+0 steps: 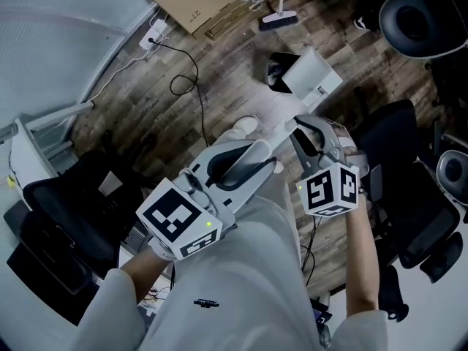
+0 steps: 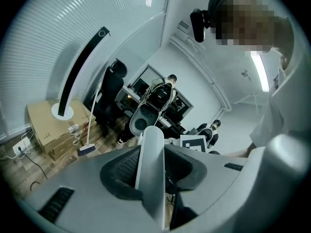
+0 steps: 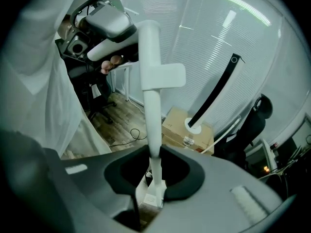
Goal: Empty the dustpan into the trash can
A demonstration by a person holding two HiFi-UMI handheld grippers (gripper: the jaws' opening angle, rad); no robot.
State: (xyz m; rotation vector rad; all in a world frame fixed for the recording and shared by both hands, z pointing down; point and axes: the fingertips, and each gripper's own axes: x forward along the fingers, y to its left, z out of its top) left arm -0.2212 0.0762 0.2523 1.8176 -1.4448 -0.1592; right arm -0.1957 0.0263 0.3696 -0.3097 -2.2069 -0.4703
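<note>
**Dustpan gripped at two points**

The left hand-held gripper [image 1: 252,163] and the right hand-held gripper [image 1: 303,130] are each clenched on the white handle [image 2: 148,169]. The dustpan [image 1: 316,75] is over the wooden floor [image 1: 183,123], just beside the black trash can [image 1: 272,70].

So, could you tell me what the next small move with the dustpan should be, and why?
Probably swing the dustpan a little left in the head view, over the bin, then tip it. Left tongs and right tongs both clamp its handle, and the pan appears beside the bin's mouth, not over it.
</note>
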